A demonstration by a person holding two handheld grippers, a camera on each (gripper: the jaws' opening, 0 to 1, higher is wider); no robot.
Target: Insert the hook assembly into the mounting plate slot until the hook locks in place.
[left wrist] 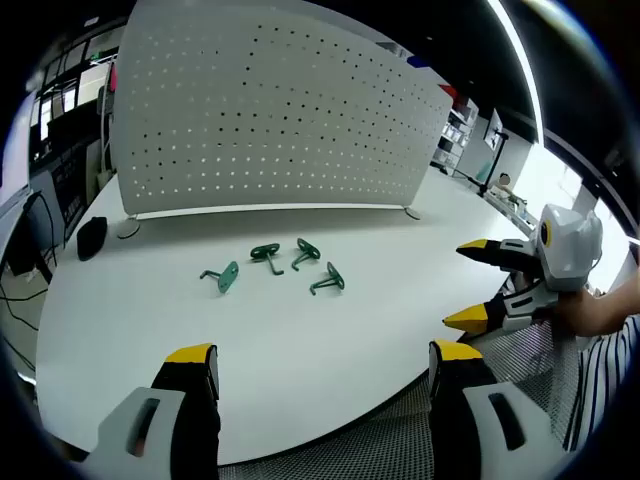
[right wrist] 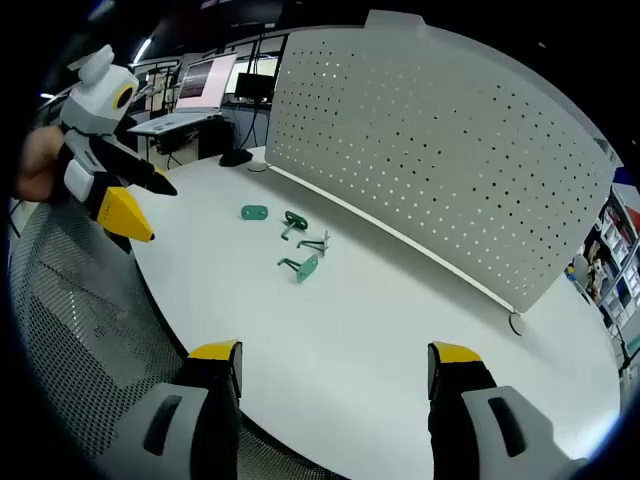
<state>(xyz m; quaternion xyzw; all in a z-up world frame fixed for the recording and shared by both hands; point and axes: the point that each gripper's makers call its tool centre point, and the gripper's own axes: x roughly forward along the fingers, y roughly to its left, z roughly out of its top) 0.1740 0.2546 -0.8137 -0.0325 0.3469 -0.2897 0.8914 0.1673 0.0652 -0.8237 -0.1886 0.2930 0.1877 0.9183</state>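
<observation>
Hooks, four of them, green and small, lay loose in a cluster on the white table [left wrist: 300, 330] in front of the pegboard [left wrist: 270, 110]. In the left gripper view they were the leftmost hook [left wrist: 221, 277], the second hook [left wrist: 266, 254], the third hook [left wrist: 306, 252] and the fourth hook [left wrist: 329, 282], near one another but apart. In the right gripper view the same group sat by the table's far left part; whether each piece matched one to one across the views was hard to tell, since they were small there.

The pegboard stood upright on the table behind the hooks, curved by the lens, resting on small round feet. None of the hooks was on it.

The left gripper [left wrist: 325, 365] hung over the near table edge, well apart from the hooks, its yellow-tipped jaws spread wide with nothing between them. The right gripper [right wrist: 335, 365] was likewise above the table edge, jaws wide apart and bare. The right gripper also came into the left gripper view from the right, held in a hand [left wrist: 600, 310], its jaws parted.

A small black object [left wrist: 91, 238] lay on the table near the pegboard's left end.
</observation>
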